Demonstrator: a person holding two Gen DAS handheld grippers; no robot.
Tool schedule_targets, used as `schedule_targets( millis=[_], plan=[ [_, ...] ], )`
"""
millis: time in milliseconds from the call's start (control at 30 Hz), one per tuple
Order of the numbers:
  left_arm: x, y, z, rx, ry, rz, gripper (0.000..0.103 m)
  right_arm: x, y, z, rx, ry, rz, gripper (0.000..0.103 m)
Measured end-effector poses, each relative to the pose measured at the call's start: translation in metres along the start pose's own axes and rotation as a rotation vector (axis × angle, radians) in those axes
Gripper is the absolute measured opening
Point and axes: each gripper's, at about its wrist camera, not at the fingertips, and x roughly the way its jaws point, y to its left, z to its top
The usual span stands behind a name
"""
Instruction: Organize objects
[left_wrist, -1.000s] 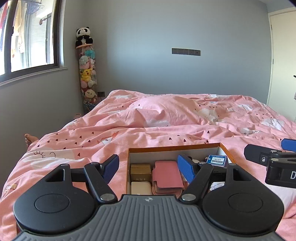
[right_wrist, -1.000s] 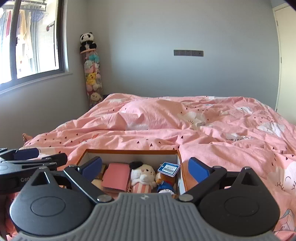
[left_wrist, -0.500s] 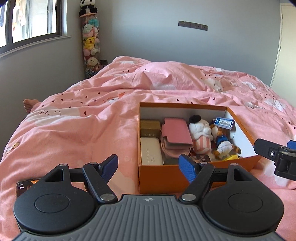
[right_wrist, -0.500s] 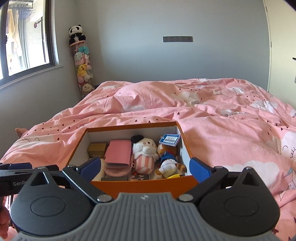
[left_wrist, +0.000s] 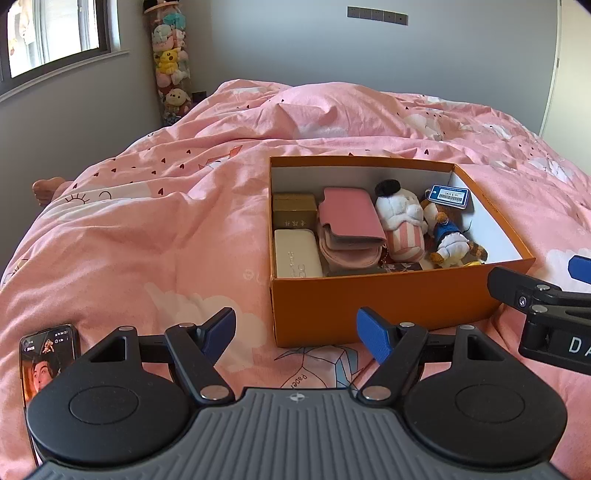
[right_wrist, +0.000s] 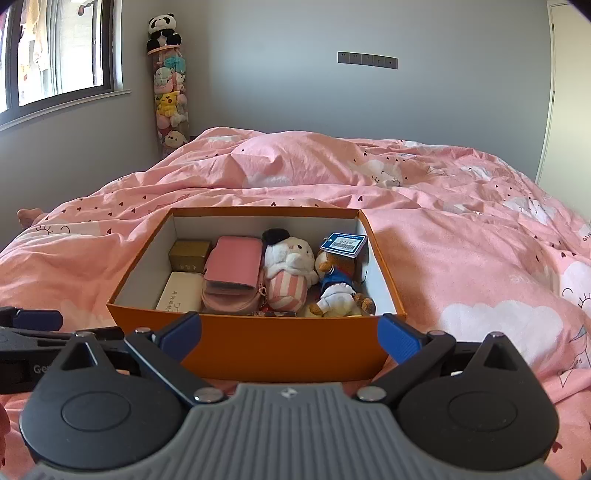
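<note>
An open orange box (left_wrist: 384, 299) (right_wrist: 280, 347) sits on the pink bedspread. Inside lie a gold box (left_wrist: 294, 210), a cream case (left_wrist: 296, 253), a pink wallet (left_wrist: 349, 218) (right_wrist: 232, 264) on a pink pouch, a white plush with striped trousers (left_wrist: 400, 221) (right_wrist: 286, 273) and a small bear plush with a blue tag (left_wrist: 448, 236) (right_wrist: 336, 280). My left gripper (left_wrist: 295, 330) is open and empty, in front of the box's near left corner. My right gripper (right_wrist: 290, 334) is open and empty, just in front of the box's near wall.
A phone (left_wrist: 48, 354) with a lit screen lies on the bedspread at the near left. A tall tube of plush toys (right_wrist: 170, 96) stands in the far corner by the window. A bare foot (left_wrist: 46, 186) shows at the bed's left edge.
Both grippers have risen and tilted down, so the box's whole interior now shows. The phone has come into the left wrist view.
</note>
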Motion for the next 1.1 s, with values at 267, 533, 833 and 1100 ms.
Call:
schedule_targets(
  millis=[267,533,833,1100],
  plan=[
    [0.005,-0.008,-0.004,0.029,0.021,0.008,0.087,0.007,-0.005,-0.004,0.036,0.035,0.011,0.101],
    [0.004,-0.010,-0.004,0.038,0.018,0.011,0.087,0.005,-0.004,-0.005,0.033,0.027,0.014,0.101],
    [0.003,-0.011,-0.003,0.037,0.019,0.014,0.087,0.006,-0.004,-0.006,0.033,0.032,0.015,0.101],
    [0.003,-0.011,-0.003,0.037,0.019,0.013,0.087,0.008,-0.003,-0.006,0.026,0.038,0.017,0.101]
  ],
)
